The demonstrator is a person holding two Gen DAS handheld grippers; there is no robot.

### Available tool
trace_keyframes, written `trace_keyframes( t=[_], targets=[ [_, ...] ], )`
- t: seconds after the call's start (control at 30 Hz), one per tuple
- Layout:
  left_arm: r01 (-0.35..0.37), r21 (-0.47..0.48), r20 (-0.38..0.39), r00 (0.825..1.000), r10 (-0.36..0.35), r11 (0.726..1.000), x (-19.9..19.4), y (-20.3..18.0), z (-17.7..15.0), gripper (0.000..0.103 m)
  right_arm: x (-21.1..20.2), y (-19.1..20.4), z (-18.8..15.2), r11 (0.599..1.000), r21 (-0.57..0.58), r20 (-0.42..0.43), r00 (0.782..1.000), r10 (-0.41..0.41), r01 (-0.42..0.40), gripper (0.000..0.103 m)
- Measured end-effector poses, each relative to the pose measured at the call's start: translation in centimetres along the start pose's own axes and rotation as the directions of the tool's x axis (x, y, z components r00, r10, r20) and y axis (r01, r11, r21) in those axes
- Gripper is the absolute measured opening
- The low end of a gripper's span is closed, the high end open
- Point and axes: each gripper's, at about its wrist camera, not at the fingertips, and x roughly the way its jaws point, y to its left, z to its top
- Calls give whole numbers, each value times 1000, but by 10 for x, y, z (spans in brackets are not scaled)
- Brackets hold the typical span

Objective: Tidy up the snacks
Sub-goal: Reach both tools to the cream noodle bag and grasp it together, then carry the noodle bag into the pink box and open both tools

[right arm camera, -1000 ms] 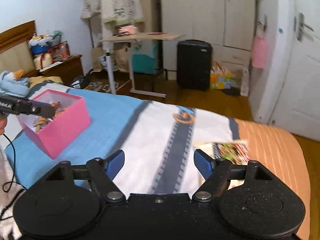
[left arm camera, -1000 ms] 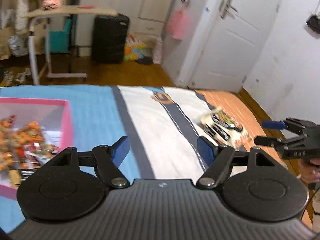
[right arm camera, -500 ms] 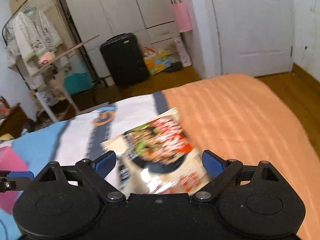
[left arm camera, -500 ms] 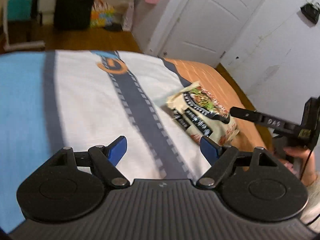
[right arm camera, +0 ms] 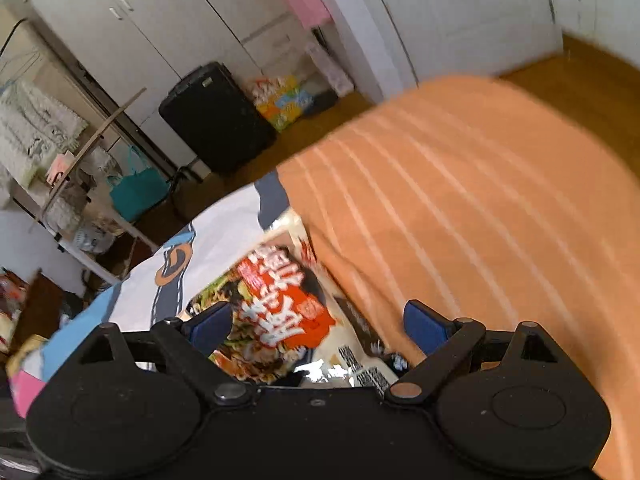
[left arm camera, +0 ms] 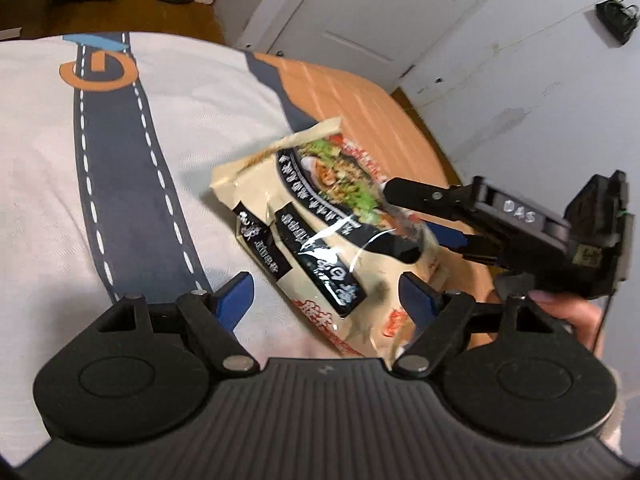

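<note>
Both grippers are over the bed [left arm camera: 132, 184] now, and the snack bag [left arm camera: 320, 236] sits right between them. It lies flat on the bedspread, straddling the line where the white road-print part meets the orange striped part [right arm camera: 460, 216]. It's a cream-coloured packet with dark labels and a picture of food on its front.

From the left wrist view, the left gripper [left arm camera: 326, 298] hangs just above the near end of the bag with its jaws spread wide, blue pads on either side and nothing between them but the packet below. No contact visible there.

The right gripper [left arm camera: 404, 224] comes in from the right side of that same view, held in a hand [left arm camera: 568, 316] at the edge of the bed. Its jaws are parted, one black finger reaching over the top of the bag's far side, the other lower at the bag's edge; whether they touch the wrapper I cannot tell.

The right wrist view, blurred, shows the bag [right arm camera: 280, 320] directly under that gripper [right arm camera: 318, 324], jaws wide, gripping nothing.

Beyond the bed stand a black suitcase [right arm camera: 216, 120] and white wardrobe doors [right arm camera: 132, 40].
</note>
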Motion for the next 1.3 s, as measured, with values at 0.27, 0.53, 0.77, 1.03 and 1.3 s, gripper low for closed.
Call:
trace_keyframes(
  t=[0.27, 0.53, 0.77, 1.03, 1.3],
  targets=[
    [101, -104, -37, 994, -105, 989, 19, 16, 0, 79, 2, 3, -13, 996, -25, -94, 992, 86, -88, 80],
    [50, -93, -18, 998, -52, 994, 1, 20, -3, 61, 3, 13, -27, 986, 46, -186, 968, 169, -163, 59],
    [-4, 13, -19, 1000, 4, 1000, -27, 5, -2, 62, -7, 40, -27, 983, 35, -214, 959, 184, -181, 58],
    [-28, 11, -20, 999, 29, 1000, -86, 11, -7, 62, -22, 83, -36, 977, 9, -257, 944, 207, -212, 58],
    [-93, 23, -9, 996, 93, 995, -165, 18, -20, 62, -31, 143, -52, 955, -16, -314, 908, 277, -297, 58]
  ],
)
